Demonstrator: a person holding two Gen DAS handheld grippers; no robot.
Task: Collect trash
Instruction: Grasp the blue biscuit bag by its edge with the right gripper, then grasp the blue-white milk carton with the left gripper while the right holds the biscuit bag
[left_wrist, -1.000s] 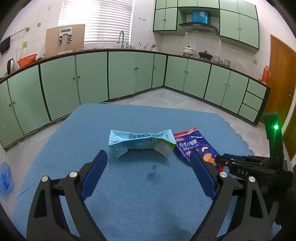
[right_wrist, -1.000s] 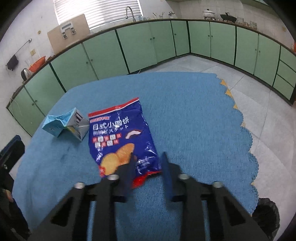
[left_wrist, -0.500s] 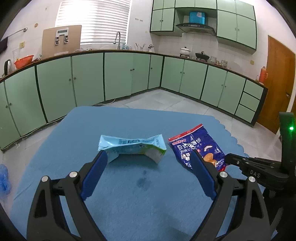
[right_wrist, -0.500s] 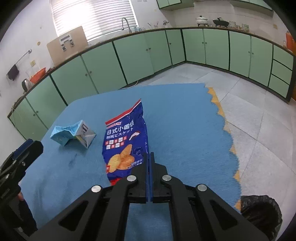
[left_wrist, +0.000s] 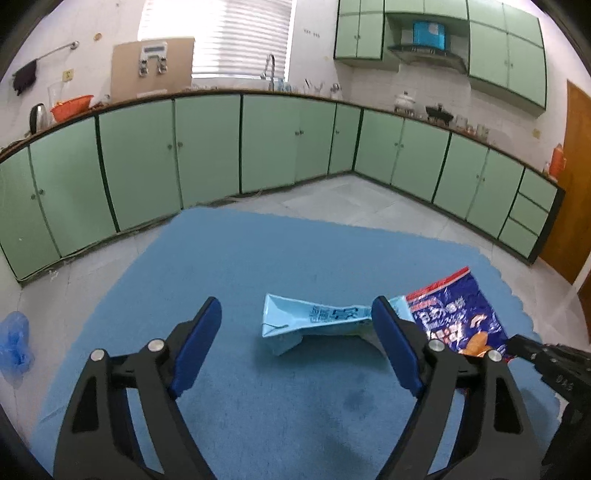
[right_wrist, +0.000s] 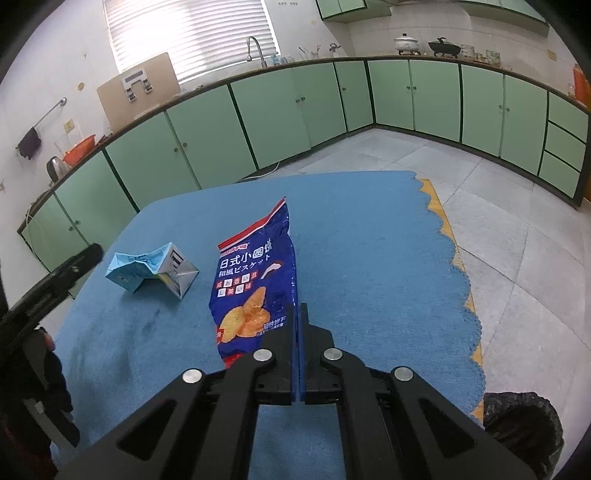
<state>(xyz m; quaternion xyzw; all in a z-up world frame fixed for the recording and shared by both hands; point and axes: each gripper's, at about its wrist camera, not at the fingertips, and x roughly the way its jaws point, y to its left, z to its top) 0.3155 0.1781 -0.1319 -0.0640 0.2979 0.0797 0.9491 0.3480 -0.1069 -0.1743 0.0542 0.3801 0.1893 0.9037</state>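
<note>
A crumpled light-blue carton (left_wrist: 314, 325) lies on the blue cloth (left_wrist: 295, 258), also in the right wrist view (right_wrist: 151, 269). A dark blue snack bag (right_wrist: 255, 280) stands lifted on edge beside it, also in the left wrist view (left_wrist: 454, 314). My right gripper (right_wrist: 296, 317) is shut on the bag's lower right edge. My left gripper (left_wrist: 295, 347) is open and empty, just short of the carton, its right finger (left_wrist: 395, 350) overlapping the carton's right end.
A black trash bag (right_wrist: 521, 428) sits on the floor at the lower right past the cloth's scalloped edge (right_wrist: 461, 280). A blue plastic bag (left_wrist: 14, 347) lies on the floor at left. Green cabinets (left_wrist: 184, 162) line the far walls.
My right gripper closed on the snack bag and lifted its edge so the bag stands up. My left gripper shifted left, so the carton now sits toward its right finger.
</note>
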